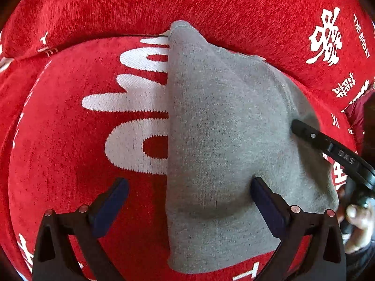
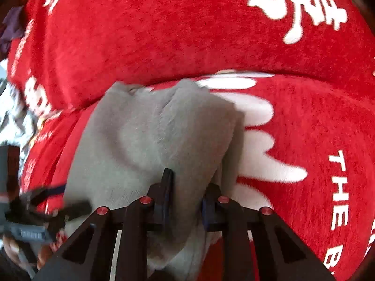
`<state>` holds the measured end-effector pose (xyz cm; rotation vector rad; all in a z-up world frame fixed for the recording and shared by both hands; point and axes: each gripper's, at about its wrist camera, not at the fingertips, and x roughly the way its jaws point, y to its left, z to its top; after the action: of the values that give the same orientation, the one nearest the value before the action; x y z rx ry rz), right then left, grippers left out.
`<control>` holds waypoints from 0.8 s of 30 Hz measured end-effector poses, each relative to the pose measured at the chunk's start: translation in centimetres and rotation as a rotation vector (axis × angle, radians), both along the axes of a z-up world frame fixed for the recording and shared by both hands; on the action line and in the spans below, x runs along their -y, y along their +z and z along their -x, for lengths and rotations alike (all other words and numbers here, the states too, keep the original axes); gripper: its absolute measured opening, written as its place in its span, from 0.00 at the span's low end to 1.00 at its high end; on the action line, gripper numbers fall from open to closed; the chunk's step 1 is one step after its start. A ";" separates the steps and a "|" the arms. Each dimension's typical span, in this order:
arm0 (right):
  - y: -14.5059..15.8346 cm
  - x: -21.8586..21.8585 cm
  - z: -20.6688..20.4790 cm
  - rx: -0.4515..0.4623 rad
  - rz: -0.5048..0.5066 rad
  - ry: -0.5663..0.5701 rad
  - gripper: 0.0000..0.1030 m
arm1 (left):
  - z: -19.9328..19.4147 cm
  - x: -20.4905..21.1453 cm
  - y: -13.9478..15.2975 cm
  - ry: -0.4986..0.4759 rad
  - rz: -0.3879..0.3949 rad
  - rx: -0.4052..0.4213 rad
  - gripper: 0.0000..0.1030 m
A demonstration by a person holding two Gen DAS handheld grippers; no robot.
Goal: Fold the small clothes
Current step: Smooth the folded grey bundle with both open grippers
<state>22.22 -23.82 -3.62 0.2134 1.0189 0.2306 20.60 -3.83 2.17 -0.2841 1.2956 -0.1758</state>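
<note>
A: A red plush cover printed with large white lettering fills both views, stretched over a seat cushion with a second red cushion rising behind it across the top of the frame.

B: And the garment?

A: A grey knit piece lies at centre right of the left wrist view, one straight edge running down the middle.

B: The tools?

A: The left gripper stands wide apart, one finger over the red cover, the other on the grey cloth, clamping nothing. The right gripper, lower centre of its own view, is narrowed on a raised fold of grey fabric. A dark cloth sits blurred at upper left.
</note>
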 end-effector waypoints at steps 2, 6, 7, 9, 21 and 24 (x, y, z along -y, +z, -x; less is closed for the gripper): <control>0.1 0.5 0.0 -0.022 -0.004 -0.018 0.47 | -0.1 -0.3 1.8 -0.001 -0.018 0.041 1.00; 3.6 1.3 2.1 0.077 0.033 -0.026 0.58 | -1.3 -1.6 4.9 0.064 -0.014 0.158 1.00; 4.5 1.3 2.6 0.118 0.041 -0.025 0.67 | -2.1 -2.0 4.8 0.090 -0.023 0.152 1.00; 6.3 0.3 3.2 0.194 0.037 0.039 0.71 | -3.8 -2.2 4.1 0.124 -0.051 0.113 1.00; 0.2 -2.9 -5.8 0.029 0.107 0.186 0.71 | -9.7 -2.3 -1.1 0.103 -0.143 -0.036 1.00; 1.7 -2.6 -5.4 0.028 0.136 0.146 0.71 | -9.6 -3.0 1.0 0.130 -0.153 0.004 1.00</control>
<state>27.58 -21.20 -1.91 0.0125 1.0193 0.2952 30.22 -0.84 3.19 -0.2360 1.2749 0.0331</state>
